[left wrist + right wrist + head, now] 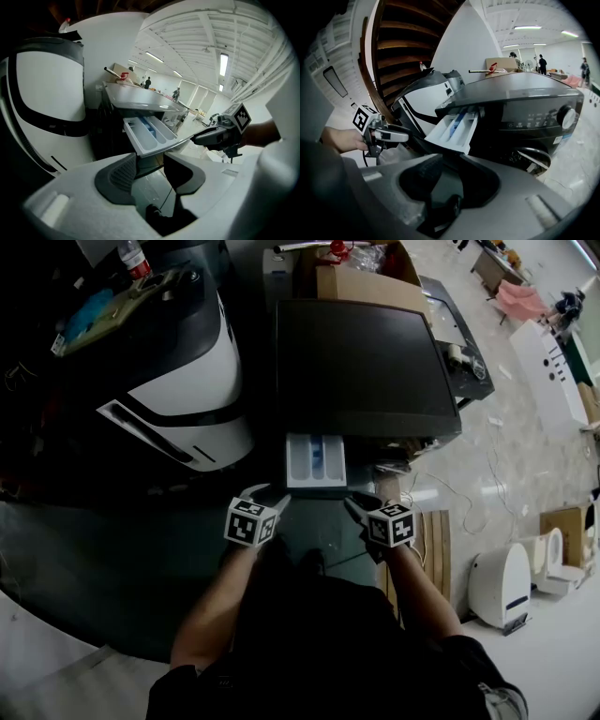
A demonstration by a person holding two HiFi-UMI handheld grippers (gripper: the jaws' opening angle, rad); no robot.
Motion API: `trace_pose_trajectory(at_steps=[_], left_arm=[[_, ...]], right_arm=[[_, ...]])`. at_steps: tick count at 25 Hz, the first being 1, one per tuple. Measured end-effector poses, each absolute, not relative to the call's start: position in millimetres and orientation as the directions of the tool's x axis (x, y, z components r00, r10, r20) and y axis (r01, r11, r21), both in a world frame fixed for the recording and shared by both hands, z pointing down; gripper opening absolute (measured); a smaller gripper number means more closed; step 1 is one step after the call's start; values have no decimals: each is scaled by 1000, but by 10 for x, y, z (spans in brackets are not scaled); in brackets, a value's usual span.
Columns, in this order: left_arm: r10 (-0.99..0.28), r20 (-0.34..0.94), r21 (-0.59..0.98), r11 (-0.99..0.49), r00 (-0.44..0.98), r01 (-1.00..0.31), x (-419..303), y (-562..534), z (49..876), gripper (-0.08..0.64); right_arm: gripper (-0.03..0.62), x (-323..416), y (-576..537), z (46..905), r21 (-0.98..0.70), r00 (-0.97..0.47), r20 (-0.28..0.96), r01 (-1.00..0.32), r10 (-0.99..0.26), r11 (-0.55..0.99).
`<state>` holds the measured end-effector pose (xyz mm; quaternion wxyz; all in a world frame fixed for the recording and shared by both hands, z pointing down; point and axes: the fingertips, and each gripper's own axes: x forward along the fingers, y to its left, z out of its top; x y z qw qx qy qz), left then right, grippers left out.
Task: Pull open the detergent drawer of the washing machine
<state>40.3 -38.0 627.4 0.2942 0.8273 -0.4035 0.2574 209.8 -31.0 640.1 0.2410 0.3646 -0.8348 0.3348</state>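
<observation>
The dark washing machine (pixel 361 362) stands in front of me, seen from above in the head view. Its white detergent drawer (pixel 316 460) is pulled out toward me, with a blue insert in its compartments. My left gripper (pixel 265 495) hovers just below the drawer's front left corner, open and empty. My right gripper (pixel 359 506) is near the front right corner, also open and empty. In the left gripper view the drawer (pixel 150 136) juts out above the left gripper (pixel 149 171), apart from it. The right gripper view shows the drawer (pixel 454 129) just beyond the right gripper (pixel 452 176).
A large white and black machine (pixel 187 399) stands close on the left of the washer. A cardboard box (pixel 361 277) sits behind it. A wooden pallet (pixel 436 540), cables and white appliances (pixel 502 582) lie on the floor to the right.
</observation>
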Motion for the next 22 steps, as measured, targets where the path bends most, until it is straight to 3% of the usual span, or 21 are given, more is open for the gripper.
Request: trace_pose_trajectory(at_steps=[7, 14, 22], left_arm=[[-613, 608, 203, -494, 504, -845, 240, -444, 5835, 184], [-681, 494, 161, -540, 541, -826, 24, -858, 5174, 149], [-724, 363, 110, -592, 587, -798, -119, -1228, 4492, 118]], right_arm=[[109, 2253, -258, 6141, -381, -631, 607, -765, -484, 520], [104, 2146, -775, 5404, -368, -609, 499, -793, -617, 485], [87, 1726, -1226, 4655, -256, -629, 405, -774, -663, 579]])
